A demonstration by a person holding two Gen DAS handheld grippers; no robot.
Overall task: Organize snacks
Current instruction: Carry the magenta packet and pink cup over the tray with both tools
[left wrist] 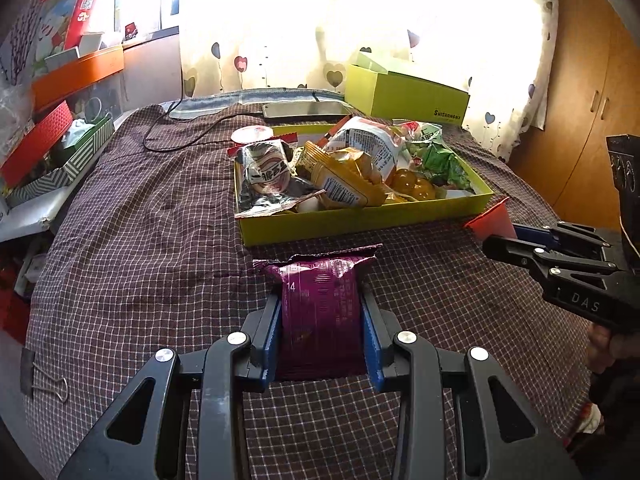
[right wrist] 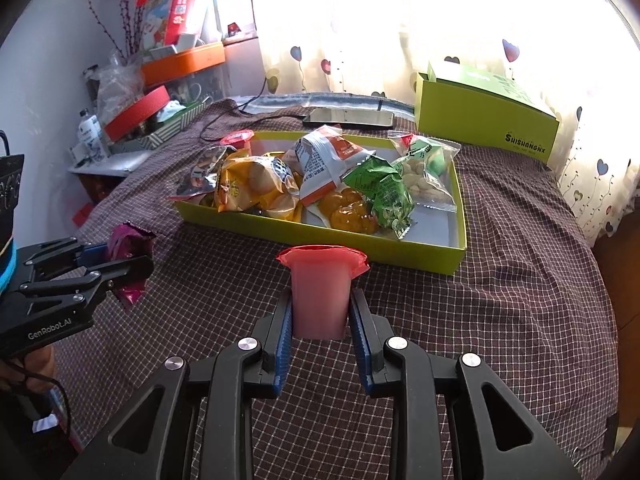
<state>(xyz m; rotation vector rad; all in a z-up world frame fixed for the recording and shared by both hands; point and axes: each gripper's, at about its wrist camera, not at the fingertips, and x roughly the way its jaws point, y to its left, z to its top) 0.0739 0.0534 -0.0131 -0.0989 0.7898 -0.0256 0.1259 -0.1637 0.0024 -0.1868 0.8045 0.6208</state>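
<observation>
My left gripper (left wrist: 322,308) is shut on a purple snack packet (left wrist: 320,312), held above the checked cloth in front of the yellow-green tray (left wrist: 360,222). My right gripper (right wrist: 320,308) is shut on a pink jelly cup (right wrist: 320,292) with a red foil lid, just short of the yellow-green tray's near wall (right wrist: 320,236). The tray holds several snack bags: yellow, white-orange, green, a clear bag of nuts. In the right wrist view the left gripper (right wrist: 132,264) shows at the left with the purple packet (right wrist: 128,248). In the left wrist view the right gripper (left wrist: 508,240) shows at the right with the pink cup (left wrist: 494,220).
A yellow-green box lid (right wrist: 484,124) stands at the back right by the curtain. A phone (right wrist: 348,118) with a cable lies behind the tray. Boxes and clutter (right wrist: 152,116) crowd a shelf on the left. A binder clip (left wrist: 56,384) lies on the checked cloth (left wrist: 140,240).
</observation>
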